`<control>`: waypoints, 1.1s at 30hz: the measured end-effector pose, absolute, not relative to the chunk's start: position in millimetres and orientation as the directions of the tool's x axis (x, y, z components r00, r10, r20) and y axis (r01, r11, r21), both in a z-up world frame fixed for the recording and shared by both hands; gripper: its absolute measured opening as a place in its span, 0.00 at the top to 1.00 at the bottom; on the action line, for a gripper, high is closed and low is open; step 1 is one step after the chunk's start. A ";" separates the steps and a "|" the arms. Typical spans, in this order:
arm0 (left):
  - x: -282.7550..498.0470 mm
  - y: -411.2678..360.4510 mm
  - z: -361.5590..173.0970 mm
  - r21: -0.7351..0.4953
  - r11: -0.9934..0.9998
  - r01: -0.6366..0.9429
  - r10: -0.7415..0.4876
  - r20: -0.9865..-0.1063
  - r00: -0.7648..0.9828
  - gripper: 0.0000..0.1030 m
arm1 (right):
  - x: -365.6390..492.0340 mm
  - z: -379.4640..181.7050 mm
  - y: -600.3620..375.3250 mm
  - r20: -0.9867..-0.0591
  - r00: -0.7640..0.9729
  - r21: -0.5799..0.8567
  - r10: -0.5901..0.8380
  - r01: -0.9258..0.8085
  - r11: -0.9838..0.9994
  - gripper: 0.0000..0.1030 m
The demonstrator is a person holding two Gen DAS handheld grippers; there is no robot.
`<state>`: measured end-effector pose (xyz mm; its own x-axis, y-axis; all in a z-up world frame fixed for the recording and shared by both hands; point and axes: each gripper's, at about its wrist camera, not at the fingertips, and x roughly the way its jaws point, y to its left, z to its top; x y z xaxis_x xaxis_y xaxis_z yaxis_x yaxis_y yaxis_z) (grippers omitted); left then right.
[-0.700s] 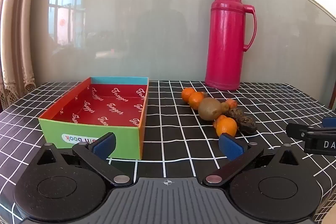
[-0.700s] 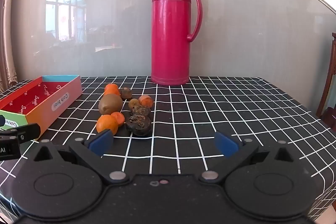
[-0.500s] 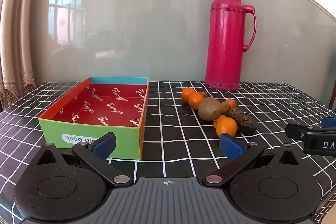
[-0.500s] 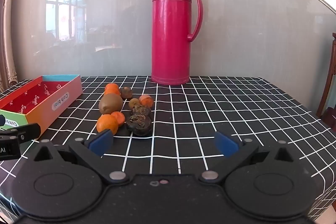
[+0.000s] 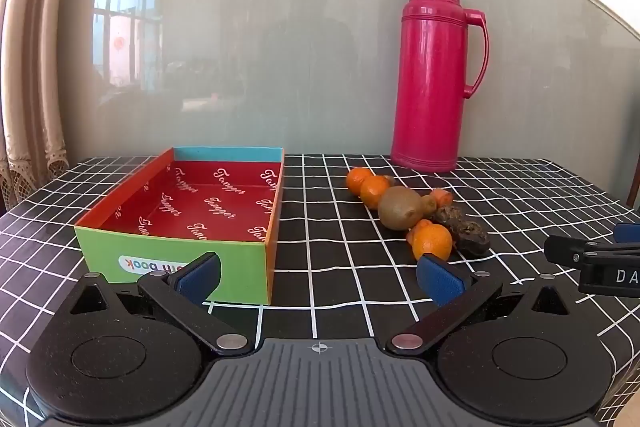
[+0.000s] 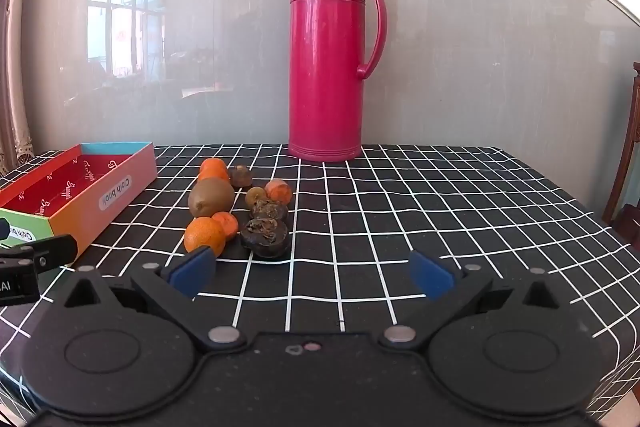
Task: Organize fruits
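Fruits [image 5: 416, 213] lie between box [image 5: 172, 259] and thermos [image 5: 434, 75].

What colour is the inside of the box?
Red with white script lettering; the box interior shows best in the left wrist view.

Pink thermos [image 5: 434, 75] upright on checked tablecloth [image 6: 440, 203], near curtain [image 5: 28, 67]

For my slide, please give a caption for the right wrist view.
Open right gripper faces loose fruit pile beside an empty box.
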<state>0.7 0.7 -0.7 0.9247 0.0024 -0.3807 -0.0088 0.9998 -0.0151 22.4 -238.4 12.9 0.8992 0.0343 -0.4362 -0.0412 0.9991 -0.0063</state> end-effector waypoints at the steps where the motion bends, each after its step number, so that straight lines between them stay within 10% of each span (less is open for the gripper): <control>1: 0.8 0.7 -0.7 -0.015 1.000 -0.007 0.001 -0.381 0.925 0.00 | 22.1 12.6 -238.2 -0.436 0.899 -0.006 0.034 -0.041 0.999 0.00; 33: 0.6 0.1 -0.7 -0.015 1.000 -0.010 0.004 -0.379 0.926 0.00 | 22.9 12.1 -237.2 -0.440 0.897 -0.009 0.035 -0.044 0.999 0.00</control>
<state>0.6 0.1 -0.7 0.9255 0.0038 -0.3786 -0.0103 0.9998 -0.0152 22.9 -237.2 12.1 0.8974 0.0350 -0.4399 -0.0435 0.9990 -0.0092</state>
